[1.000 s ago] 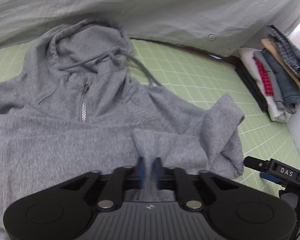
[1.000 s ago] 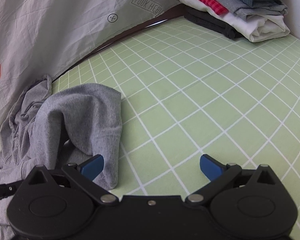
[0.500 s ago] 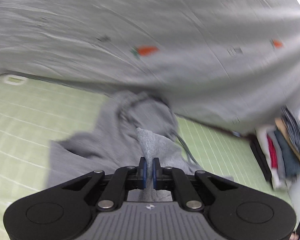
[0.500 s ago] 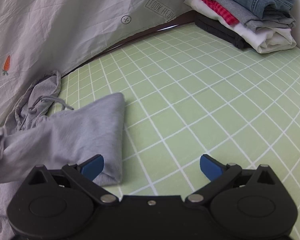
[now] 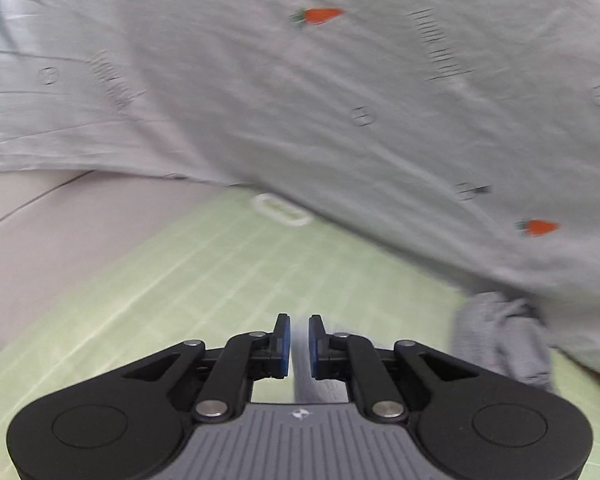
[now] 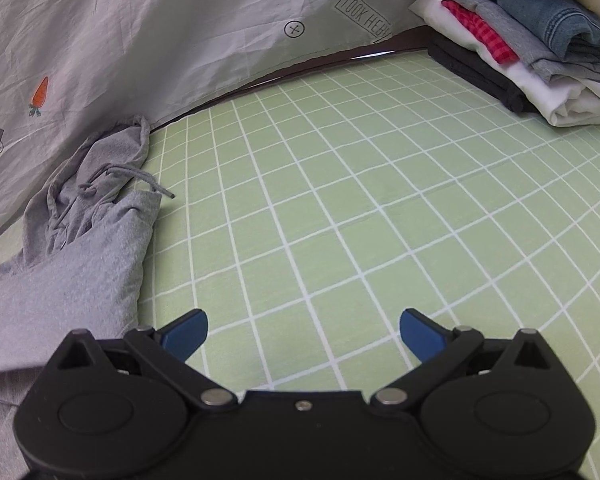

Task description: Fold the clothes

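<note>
A grey hoodie (image 6: 72,264) lies on the green grid mat (image 6: 340,208) at the left of the right wrist view, hood and drawstring toward the backdrop. My right gripper (image 6: 302,332) is open and empty, just right of the hoodie's edge. My left gripper (image 5: 298,346) is nearly shut, with a strip of grey hoodie fabric (image 5: 314,380) between its blue pads. In the blurred left wrist view the hood (image 5: 500,340) shows at the right, under the backdrop.
A grey printed sheet (image 6: 140,40) hangs behind the mat. A stack of folded clothes (image 6: 532,40) sits at the back right. In the left wrist view the mat (image 5: 180,280) ends at a pale bare surface (image 5: 40,240) on the left.
My left gripper has swung left with the hoodie fabric, pulling the sleeve across; the hoodie now lies flatter. The right gripper stayed open and shifted slightly.
</note>
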`<state>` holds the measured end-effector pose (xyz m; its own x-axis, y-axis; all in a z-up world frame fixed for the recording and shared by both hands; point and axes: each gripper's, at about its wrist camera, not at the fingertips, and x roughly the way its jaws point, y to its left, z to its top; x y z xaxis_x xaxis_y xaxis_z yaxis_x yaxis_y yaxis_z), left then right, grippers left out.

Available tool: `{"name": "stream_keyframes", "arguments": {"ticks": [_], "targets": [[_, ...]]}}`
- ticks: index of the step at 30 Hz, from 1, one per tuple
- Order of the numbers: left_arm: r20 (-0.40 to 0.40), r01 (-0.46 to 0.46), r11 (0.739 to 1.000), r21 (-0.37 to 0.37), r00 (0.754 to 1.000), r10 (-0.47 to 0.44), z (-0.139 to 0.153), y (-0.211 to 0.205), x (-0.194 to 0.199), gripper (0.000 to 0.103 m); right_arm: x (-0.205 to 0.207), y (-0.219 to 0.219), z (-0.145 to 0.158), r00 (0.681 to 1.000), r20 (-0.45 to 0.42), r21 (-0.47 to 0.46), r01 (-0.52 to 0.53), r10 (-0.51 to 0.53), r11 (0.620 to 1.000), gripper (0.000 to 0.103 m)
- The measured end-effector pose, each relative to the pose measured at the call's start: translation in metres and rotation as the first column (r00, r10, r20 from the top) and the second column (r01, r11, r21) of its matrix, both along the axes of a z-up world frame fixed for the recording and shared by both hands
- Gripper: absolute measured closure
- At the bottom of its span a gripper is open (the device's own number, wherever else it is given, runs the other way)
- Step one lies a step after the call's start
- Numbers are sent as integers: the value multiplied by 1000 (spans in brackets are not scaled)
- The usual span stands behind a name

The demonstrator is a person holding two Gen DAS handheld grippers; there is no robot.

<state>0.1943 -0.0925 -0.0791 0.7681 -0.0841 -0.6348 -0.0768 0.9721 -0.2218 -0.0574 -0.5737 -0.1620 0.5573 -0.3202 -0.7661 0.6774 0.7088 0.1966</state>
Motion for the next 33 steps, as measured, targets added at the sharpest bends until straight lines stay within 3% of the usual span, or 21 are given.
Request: {"name": "stream_keyframes", "arguments": {"ticks": [3, 6, 12, 15, 19, 25, 33], "targets": [[-28, 3, 1000, 6, 1000, -2, -11, 2, -5, 76, 2, 4, 0, 1000, -9, -9, -21, 21, 1000, 0], [-61, 105, 994, 9, 993, -104, -24, -14, -12, 71, 5, 7, -1, 999, -20, -13, -38, 38, 999, 0], [-153, 309, 948, 77, 943, -295, -56, -58, -22, 46, 12, 10, -5, 996, -53, -11, -79, 78, 997, 0], [-204, 351, 933, 81, 922, -329, -73, -71, -23, 42, 14, 11, -7, 993, -70, -4, -96, 95, 995, 0], [-228, 329, 940, 91, 926, -302, -85, -72, -21, 33, 16, 12, -11, 990, -97, 4, -104, 103, 995, 0], [-206, 271, 962, -16, 941, -269, -90, -53, -15, 33, 19, 15, -13, 984, -132, -5, -121, 119, 993, 0], [-177, 260, 964, -49, 948, -265, -93, -37, -16, 54, 27, 23, -15, 972, -179, -35, -162, 153, 986, 0]]}}
